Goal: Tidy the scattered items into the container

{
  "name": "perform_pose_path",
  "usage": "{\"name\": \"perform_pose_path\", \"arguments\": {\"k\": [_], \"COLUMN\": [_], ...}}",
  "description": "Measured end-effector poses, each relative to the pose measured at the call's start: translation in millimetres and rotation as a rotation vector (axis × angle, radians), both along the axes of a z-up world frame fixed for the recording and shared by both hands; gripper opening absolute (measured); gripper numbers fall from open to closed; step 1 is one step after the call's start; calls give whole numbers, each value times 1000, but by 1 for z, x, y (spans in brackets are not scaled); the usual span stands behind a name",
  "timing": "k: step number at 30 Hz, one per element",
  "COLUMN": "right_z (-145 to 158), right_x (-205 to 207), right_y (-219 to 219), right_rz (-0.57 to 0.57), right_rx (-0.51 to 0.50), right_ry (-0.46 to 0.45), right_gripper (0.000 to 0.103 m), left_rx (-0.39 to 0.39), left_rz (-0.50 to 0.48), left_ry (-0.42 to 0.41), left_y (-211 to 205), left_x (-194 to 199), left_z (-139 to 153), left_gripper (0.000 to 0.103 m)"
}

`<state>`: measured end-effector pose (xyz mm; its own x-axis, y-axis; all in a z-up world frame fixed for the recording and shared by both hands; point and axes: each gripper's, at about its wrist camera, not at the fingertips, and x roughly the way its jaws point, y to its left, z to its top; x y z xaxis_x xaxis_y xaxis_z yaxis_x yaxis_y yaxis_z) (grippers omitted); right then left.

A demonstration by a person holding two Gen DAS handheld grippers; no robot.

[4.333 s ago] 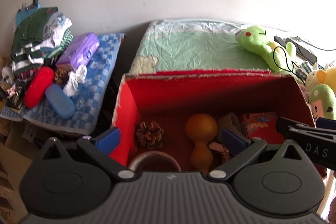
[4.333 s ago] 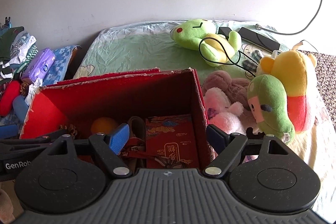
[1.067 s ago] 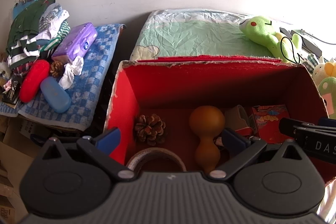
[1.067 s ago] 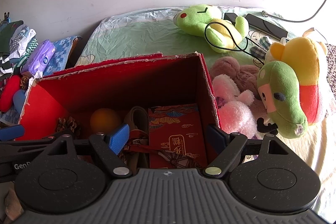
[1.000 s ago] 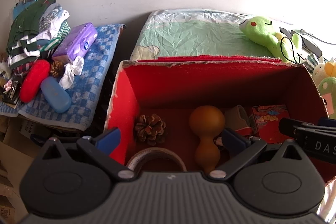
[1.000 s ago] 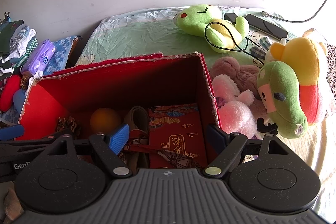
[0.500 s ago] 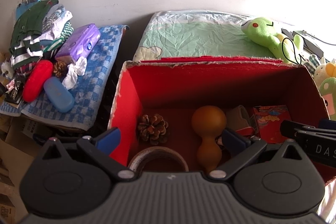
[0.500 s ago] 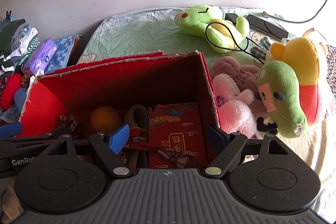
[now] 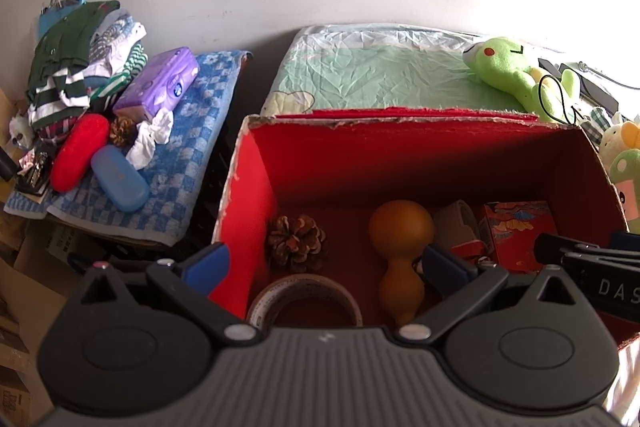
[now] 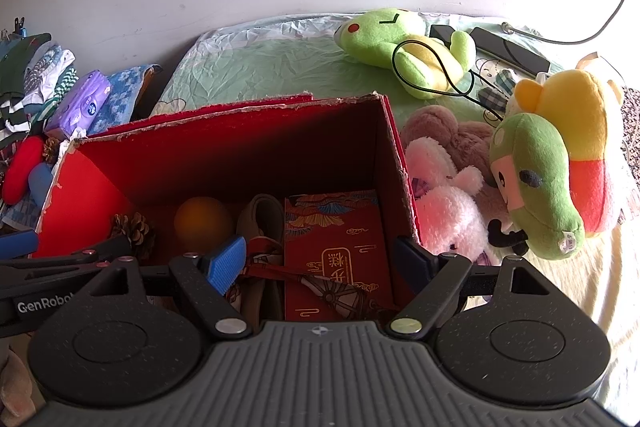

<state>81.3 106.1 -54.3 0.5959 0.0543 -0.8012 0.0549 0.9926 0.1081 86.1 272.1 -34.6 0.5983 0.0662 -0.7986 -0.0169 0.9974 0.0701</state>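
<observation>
An open red box (image 9: 248,187) (image 10: 394,155) stands on the bed. It holds a pine cone (image 9: 296,241) (image 10: 134,227), a brown gourd (image 9: 400,243) (image 10: 202,219), a tape roll (image 9: 304,301), a beige strap roll (image 9: 456,223) (image 10: 260,217) and a red packet (image 9: 516,227) (image 10: 336,243). My left gripper (image 9: 326,263) is open and empty, straddling the box's left wall. My right gripper (image 10: 320,255) is open and empty, straddling the right wall above the packet.
A blue checked towel (image 9: 192,163) at left carries a purple tissue pack (image 9: 160,83), red case (image 9: 78,151), blue case (image 9: 120,177), a second pine cone (image 9: 122,131) and folded clothes (image 9: 76,67). Plush toys (image 10: 536,171) (image 10: 400,43) and cables (image 10: 448,67) lie at right.
Both views have drifted slightly; the box and its contents sit a little more to the right in the left wrist view. Both grippers stay open and empty.
</observation>
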Motion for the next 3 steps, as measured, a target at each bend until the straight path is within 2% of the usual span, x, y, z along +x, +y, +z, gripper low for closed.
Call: {"name": "perform_pose_path", "arguments": {"k": [3], "right_z": [0], "right_x": [-1], "right_y": [0], "right_rz": [1], "right_rx": [1], "right_ry": [0], "right_gripper": [83], "left_rx": [-1], "left_rz": [-3], "left_ry": [3], "left_y": [-1], "left_x": [-1], "left_z": [0], "left_gripper": [102]}}
